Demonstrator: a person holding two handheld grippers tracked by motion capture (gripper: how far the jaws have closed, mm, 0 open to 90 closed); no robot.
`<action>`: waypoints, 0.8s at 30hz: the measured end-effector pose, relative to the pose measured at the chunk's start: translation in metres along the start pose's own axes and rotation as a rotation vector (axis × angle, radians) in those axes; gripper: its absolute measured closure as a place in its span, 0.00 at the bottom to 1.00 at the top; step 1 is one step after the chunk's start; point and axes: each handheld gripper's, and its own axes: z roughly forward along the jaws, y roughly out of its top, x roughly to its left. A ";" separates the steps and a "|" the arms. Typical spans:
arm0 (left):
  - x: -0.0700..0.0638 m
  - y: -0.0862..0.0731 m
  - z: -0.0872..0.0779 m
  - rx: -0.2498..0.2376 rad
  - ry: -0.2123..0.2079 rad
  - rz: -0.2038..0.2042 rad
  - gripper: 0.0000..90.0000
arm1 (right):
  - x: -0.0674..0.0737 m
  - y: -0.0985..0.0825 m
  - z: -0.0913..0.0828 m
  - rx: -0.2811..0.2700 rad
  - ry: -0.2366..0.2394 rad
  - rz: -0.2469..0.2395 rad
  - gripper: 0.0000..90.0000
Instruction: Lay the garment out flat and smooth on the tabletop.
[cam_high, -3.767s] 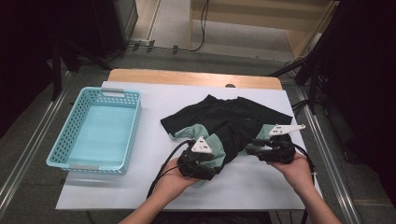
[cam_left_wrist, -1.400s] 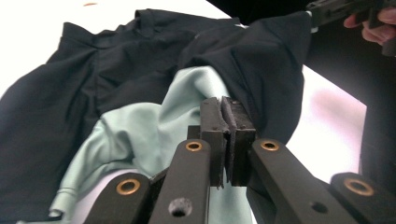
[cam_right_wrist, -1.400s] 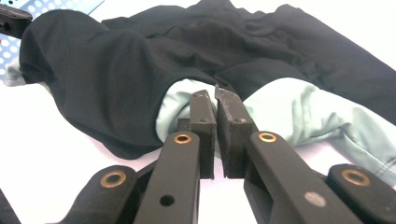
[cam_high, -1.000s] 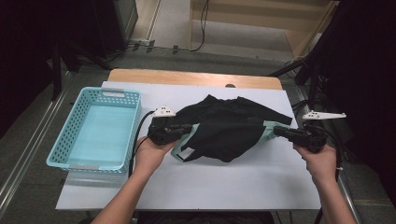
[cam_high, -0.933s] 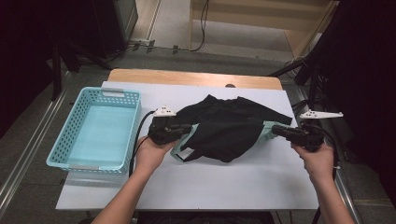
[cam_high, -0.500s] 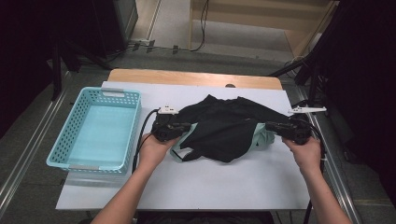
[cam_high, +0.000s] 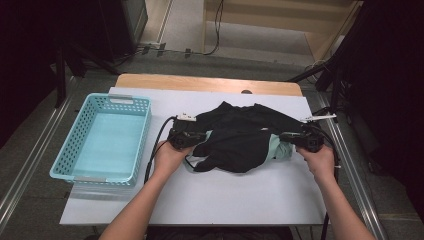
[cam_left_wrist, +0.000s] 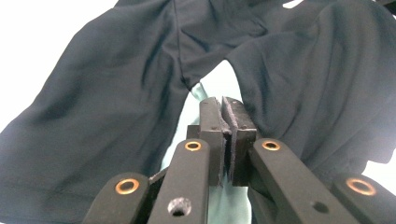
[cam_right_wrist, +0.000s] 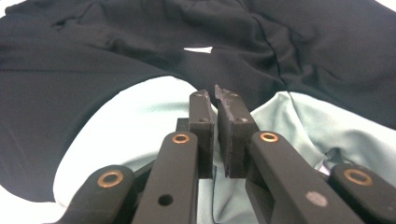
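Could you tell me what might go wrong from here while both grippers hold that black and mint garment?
1. The left gripper pinches just a thin edge of the black and mint fabric garment; a pull could slip it free.
2. The right gripper grips the mint lining with a slight gap at its jaw tips, so that hold may be weak.
3. The garment lies bunched and creased on the white table, so folding now could trap wrinkles.

One black garment (cam_high: 240, 140), one blue basket (cam_high: 75, 150), two claws, one table (cam_high: 225, 195).
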 end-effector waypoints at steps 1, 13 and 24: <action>-0.001 0.000 -0.001 -0.005 -0.013 -0.010 0.95 | 0.001 -0.001 -0.001 -0.002 -0.003 -0.006 0.90; -0.020 0.007 -0.021 -0.023 -0.081 0.045 0.52 | 0.008 -0.004 -0.027 -0.076 -0.015 -0.036 0.63; -0.043 0.010 -0.033 -0.034 -0.115 0.115 0.47 | 0.024 -0.010 -0.040 -0.090 -0.008 -0.086 0.50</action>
